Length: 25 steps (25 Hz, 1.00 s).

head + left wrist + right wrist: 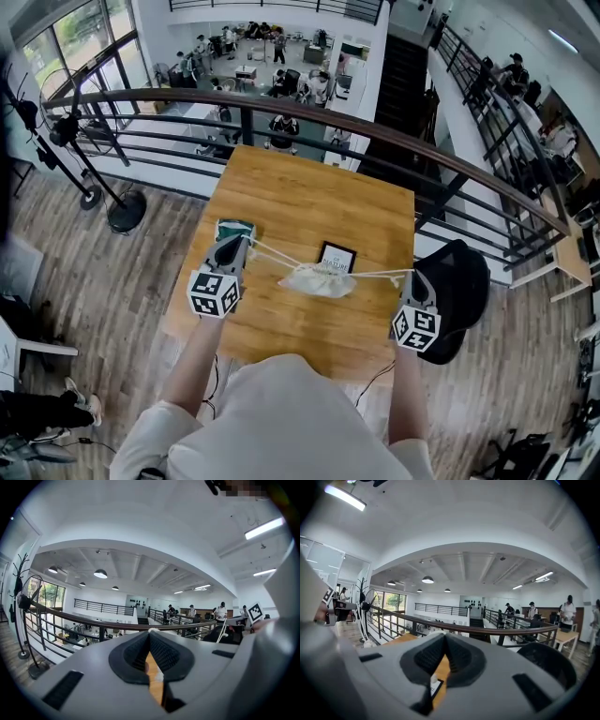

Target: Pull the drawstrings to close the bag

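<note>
left tool (234,242) and right tool (424,281) were each clenched on a taut drawstring (268,251) running inward to the bunched white bag (319,280), which lay on the worktop (300,202) between the two tools.

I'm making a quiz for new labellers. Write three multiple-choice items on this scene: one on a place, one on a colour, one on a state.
1. Where does the drawstring bag lie? A. On the wooden table, between the grippers. B. On the floor. C. Over the railing.
2. What colour is the bag? A. Black. B. White. C. Red.
3. How are the drawstrings? A. Coiled slack on the bag. B. Stretched sideways, one into each gripper. C. Knotted together.
Answers: 1 A, it rests mid-table; 2 B, its cloth is white; 3 B, the left gripper and right gripper, both shut, hold them taut.
</note>
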Each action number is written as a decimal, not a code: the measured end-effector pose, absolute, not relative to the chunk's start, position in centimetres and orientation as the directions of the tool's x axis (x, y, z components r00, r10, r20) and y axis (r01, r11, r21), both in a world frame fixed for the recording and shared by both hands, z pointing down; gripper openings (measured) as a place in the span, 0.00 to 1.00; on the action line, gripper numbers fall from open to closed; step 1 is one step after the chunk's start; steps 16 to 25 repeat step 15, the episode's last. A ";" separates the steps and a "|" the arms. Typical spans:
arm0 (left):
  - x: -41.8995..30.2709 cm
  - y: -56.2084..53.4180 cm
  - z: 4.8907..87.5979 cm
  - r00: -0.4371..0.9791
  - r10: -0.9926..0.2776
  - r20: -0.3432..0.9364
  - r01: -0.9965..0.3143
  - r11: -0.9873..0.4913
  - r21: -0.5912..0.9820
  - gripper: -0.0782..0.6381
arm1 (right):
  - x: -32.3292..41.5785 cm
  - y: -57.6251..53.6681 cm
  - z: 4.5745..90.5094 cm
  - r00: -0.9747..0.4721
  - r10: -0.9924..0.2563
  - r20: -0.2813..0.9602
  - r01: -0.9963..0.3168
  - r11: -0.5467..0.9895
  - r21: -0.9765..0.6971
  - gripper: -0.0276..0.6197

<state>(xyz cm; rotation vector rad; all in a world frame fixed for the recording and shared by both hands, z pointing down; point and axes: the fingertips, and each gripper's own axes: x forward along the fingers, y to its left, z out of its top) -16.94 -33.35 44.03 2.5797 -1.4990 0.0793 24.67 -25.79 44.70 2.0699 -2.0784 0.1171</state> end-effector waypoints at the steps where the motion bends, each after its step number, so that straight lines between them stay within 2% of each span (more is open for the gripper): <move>1: -16.9 -33.4 44.1 0.498 -0.858 0.126 -0.867 -0.487 0.109 0.10 | 24.7 -25.8 44.7 0.006 -0.980 0.201 -0.996 0.012 0.091 0.05; 25: -16.3 -33.3 44.0 0.504 -0.854 0.131 -0.863 -0.493 0.108 0.10 | 25.0 -25.4 45.0 0.019 -0.979 0.201 -0.995 0.001 0.101 0.05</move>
